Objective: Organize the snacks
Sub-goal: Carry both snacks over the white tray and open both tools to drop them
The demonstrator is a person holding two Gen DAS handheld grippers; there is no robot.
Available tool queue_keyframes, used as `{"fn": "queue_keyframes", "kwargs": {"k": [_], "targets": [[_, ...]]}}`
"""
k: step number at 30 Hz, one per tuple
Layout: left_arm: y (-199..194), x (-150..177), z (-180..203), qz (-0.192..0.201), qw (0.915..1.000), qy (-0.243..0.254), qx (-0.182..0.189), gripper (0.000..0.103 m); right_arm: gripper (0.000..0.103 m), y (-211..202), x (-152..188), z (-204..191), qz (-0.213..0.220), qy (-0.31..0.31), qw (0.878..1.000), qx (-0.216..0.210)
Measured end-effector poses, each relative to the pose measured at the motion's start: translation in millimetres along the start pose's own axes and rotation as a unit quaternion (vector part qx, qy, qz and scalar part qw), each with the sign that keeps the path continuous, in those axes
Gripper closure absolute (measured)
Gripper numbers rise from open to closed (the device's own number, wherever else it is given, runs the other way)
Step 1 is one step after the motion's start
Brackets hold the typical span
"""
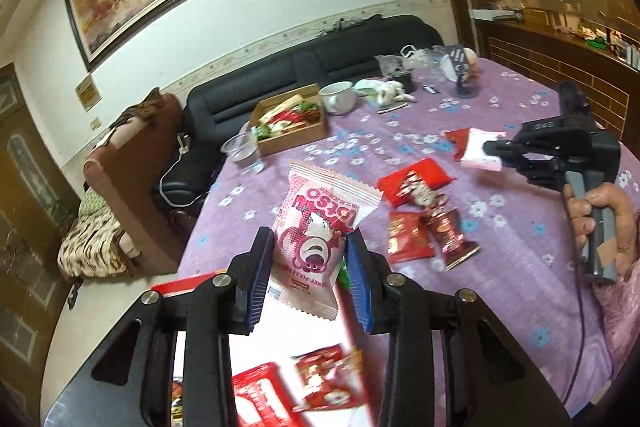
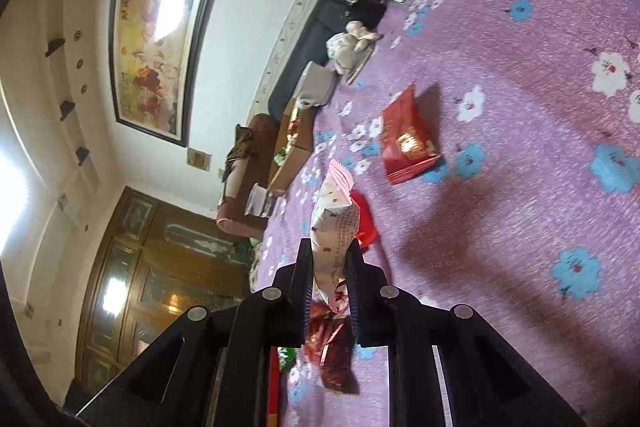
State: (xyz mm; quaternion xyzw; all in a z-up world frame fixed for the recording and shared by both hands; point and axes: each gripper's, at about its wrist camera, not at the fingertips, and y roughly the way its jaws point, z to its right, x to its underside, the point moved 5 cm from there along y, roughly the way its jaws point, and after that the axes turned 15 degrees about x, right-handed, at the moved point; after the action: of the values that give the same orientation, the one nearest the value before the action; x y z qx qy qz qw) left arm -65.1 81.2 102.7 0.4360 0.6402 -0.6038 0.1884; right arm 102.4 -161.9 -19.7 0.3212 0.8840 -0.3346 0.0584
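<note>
Presently, a pink packet is pinched in the left fingers, a white packet in the right fingers, both lifted above the table, presumably for sorting toward the box.

- A table covered with a purple flowered cloth fills the centre and right of the left wrist view.
- Red snack packets lie scattered at centre right.
- A brown cardboard box of packets stands at upper centre, a clear plastic cup just left of it.
- A white cup stands just right of the box.
</note>
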Motion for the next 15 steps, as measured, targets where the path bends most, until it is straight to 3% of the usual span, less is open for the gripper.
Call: {"fn": "queue_keyframes", "kwargs": {"k": [8,15], "targets": [[-7.3,23.9,-37.2,-0.002,0.9995,-0.032,-0.009,0.069,0.088,2.5,35.3,-36.4,-0.022,-0.027,0.999,-0.032],[-12.4,54.2,-75.9,-0.012,0.9971,-0.071,-0.026,0.069,0.088,30.4,95.2,-101.0,-0.079,-0.079,0.991,-0.071]]}}
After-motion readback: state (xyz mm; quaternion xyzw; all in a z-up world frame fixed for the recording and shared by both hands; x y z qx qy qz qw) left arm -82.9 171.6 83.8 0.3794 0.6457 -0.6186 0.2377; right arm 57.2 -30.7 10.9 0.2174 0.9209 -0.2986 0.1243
